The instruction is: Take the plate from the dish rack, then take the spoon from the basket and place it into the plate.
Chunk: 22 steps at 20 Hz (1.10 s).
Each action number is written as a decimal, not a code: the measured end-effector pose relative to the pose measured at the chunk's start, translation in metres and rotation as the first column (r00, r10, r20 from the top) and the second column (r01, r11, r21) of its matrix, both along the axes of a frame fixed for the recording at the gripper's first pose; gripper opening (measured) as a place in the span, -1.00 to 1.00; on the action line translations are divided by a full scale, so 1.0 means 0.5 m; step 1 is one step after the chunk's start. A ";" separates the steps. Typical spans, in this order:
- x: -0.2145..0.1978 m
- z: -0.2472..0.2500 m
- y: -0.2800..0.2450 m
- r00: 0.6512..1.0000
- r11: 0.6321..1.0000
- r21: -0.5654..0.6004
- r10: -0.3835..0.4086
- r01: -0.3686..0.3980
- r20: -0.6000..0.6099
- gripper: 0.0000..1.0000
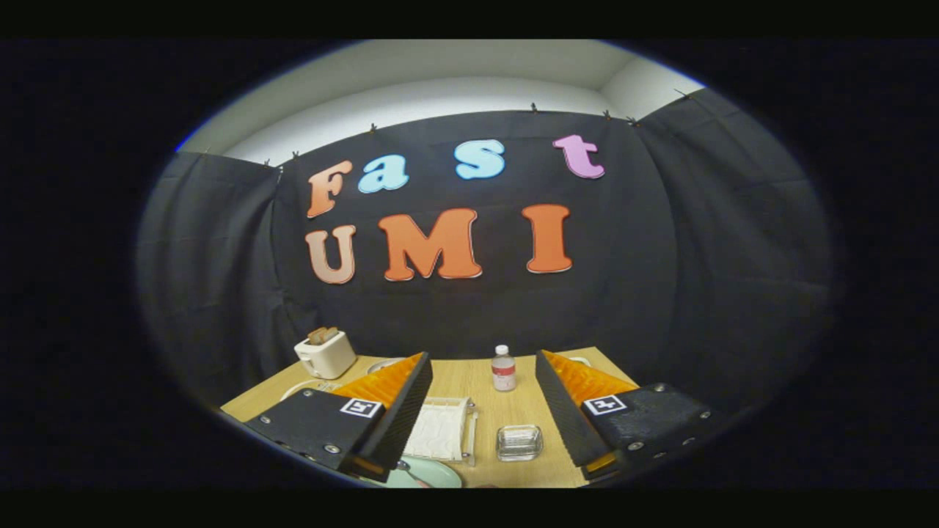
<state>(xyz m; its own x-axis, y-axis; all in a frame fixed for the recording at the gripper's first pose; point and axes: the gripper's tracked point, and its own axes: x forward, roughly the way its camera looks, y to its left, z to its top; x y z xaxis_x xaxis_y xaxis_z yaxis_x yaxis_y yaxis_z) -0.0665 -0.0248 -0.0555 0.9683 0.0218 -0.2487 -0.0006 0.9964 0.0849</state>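
Claw (484, 411) wide apart over the desk (484, 378), holding nothing.

So the pale green plate (433, 475) sits flat on the desk right by the near end of the left finger, and there's a spoon (412, 473) lying in it already. The white dish rack (440, 429) is just beyond the plate, with a small glass dish (519, 442) beside it between the fingers. Further out there's a water bottle (503, 368), and a white toaster (325, 353) way off left.
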 end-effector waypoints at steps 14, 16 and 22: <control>0.008 0.001 0.025 0.999 1.000 -0.024 0.006 -0.005 0.044 0.81; 0.008 -0.002 0.026 0.999 0.999 -0.031 0.008 -0.007 0.042 0.81; 0.012 -0.004 0.038 0.999 0.999 -0.038 0.020 -0.019 0.037 0.81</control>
